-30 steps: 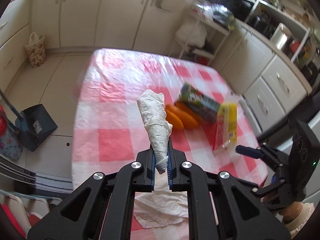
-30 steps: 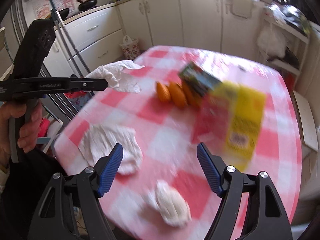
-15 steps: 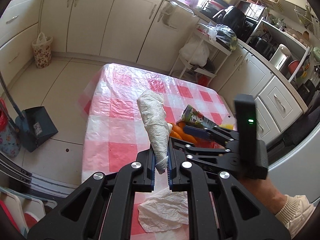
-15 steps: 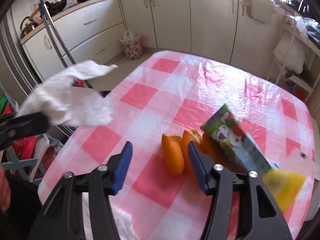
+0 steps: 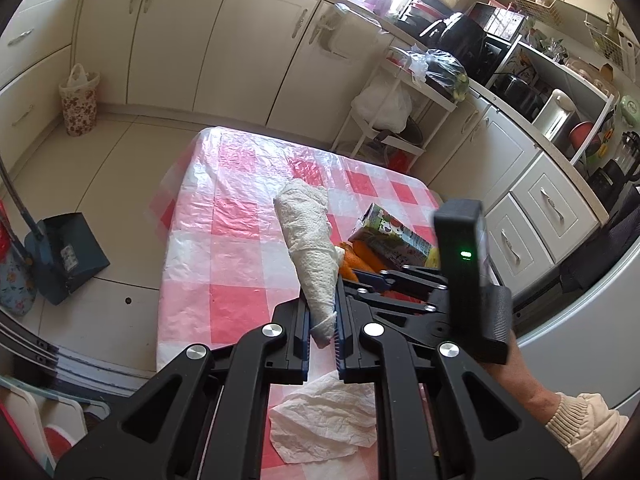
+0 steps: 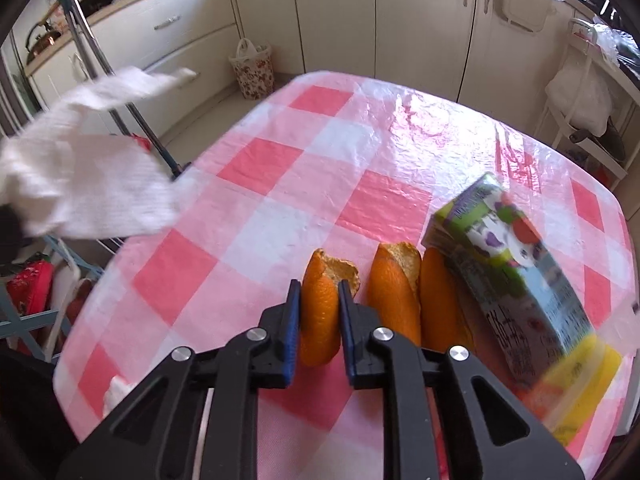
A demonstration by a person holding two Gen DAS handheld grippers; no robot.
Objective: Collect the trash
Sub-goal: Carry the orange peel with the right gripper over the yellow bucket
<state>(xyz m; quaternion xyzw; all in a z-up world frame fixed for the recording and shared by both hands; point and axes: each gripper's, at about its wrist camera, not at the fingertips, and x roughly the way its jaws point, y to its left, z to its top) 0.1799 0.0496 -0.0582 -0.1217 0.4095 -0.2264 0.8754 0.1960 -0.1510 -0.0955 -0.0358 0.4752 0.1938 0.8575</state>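
My left gripper (image 5: 321,322) is shut on a crumpled white paper towel (image 5: 310,236) and holds it above the table's near edge; the towel also shows at the left of the right wrist view (image 6: 88,164). My right gripper (image 6: 319,312) is closed around the leftmost orange peel (image 6: 322,300) on the pink checked tablecloth (image 6: 280,168). Two more orange peels (image 6: 394,292) lie beside it, against a juice carton (image 6: 508,256). A yellow packet (image 6: 576,384) lies to the right. Another crumpled tissue (image 5: 324,420) lies on the table under the left gripper.
A blue dustpan (image 5: 64,252) with a long handle stands on the floor left of the table. A floral waste bag (image 6: 252,68) sits by the cabinets. A white wire rack (image 5: 400,112) with bags stands behind the table. A small white tissue scrap (image 6: 116,394) lies at the table's near edge.
My right gripper moved forward and down and closed its jaws around the leftmost orange peel. My left gripper, still holding the paper towel, rose and drew back a little.
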